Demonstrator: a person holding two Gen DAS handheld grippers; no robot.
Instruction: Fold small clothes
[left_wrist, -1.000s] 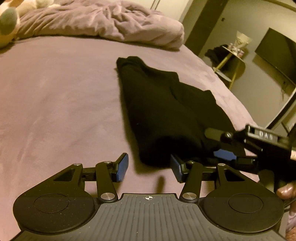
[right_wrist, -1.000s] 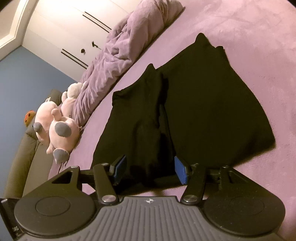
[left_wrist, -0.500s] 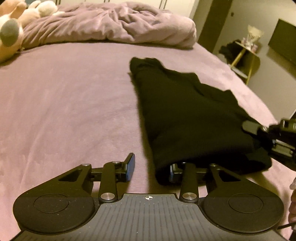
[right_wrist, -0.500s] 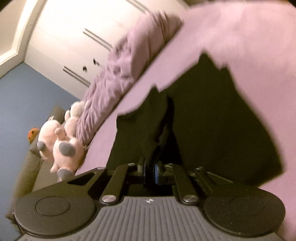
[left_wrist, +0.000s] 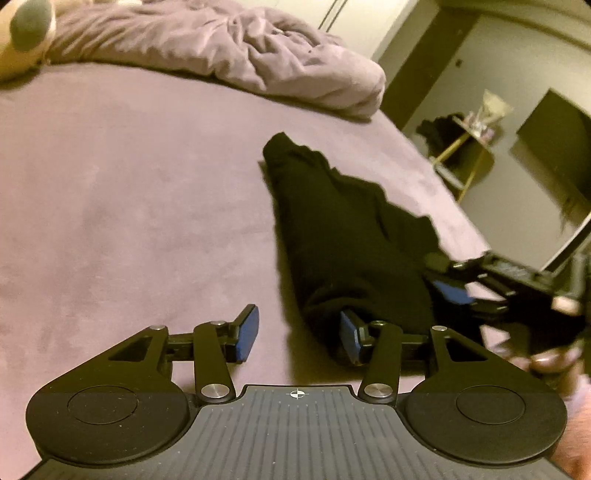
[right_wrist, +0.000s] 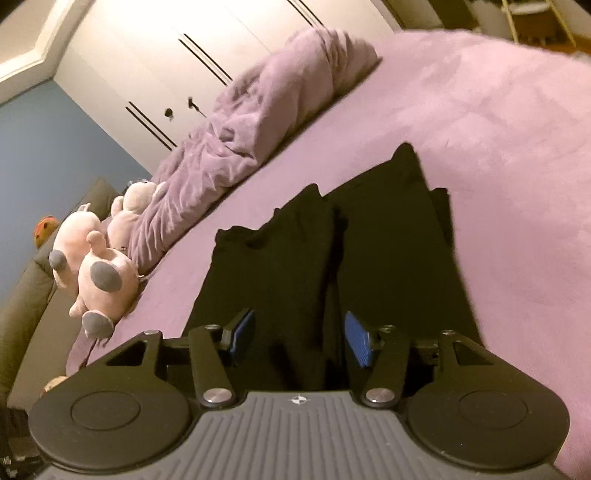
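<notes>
Left wrist view shows the black garment (left_wrist: 351, 251) lying on the purple bed (left_wrist: 129, 203), left gripper (left_wrist: 299, 334) and right gripper (right_wrist: 299, 338) both spread wide at its near edge, so looks like pre-fold setup, next up pinching that hem.

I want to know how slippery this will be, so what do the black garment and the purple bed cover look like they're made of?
The black garment looks like soft matte knit, perhaps cotton jersey: it slumps in limp folds with no sheen. The purple bed cover looks like plush velour or microfleece, from its mottled brushed nap. The exact fibres can't be told.
</notes>
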